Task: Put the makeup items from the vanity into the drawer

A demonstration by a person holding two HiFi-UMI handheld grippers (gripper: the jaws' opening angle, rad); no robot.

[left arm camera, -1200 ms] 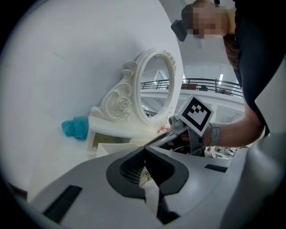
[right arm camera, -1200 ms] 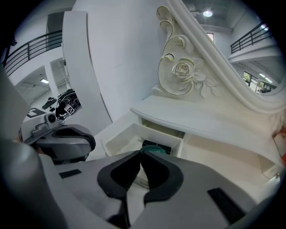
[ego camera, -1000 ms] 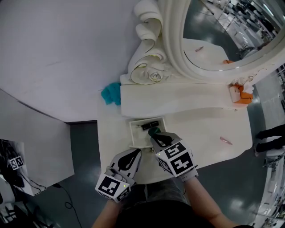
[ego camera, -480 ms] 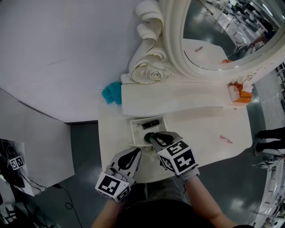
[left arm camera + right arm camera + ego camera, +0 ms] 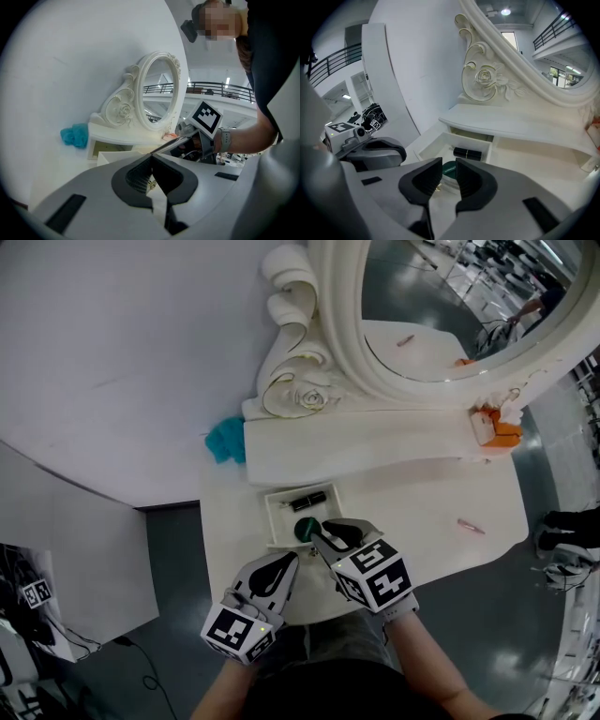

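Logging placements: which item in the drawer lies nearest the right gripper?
The green round compact, just past the right gripper, whose jaws have just been opening with nothing between them; the black tube lies farther back.

Drawer (image 5: 269, 517) open on vanity top (image 5: 422, 507), tube (image 5: 307, 500) at its back, round jar (image 5: 306, 529) before it, mirror (image 5: 342, 334) behind, cloth (image 5: 223, 439) at left.

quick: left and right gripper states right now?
Left gripper: shut, empty.
Right gripper: open, jaws have just been opening; green compact lies ungripped in the drawer.
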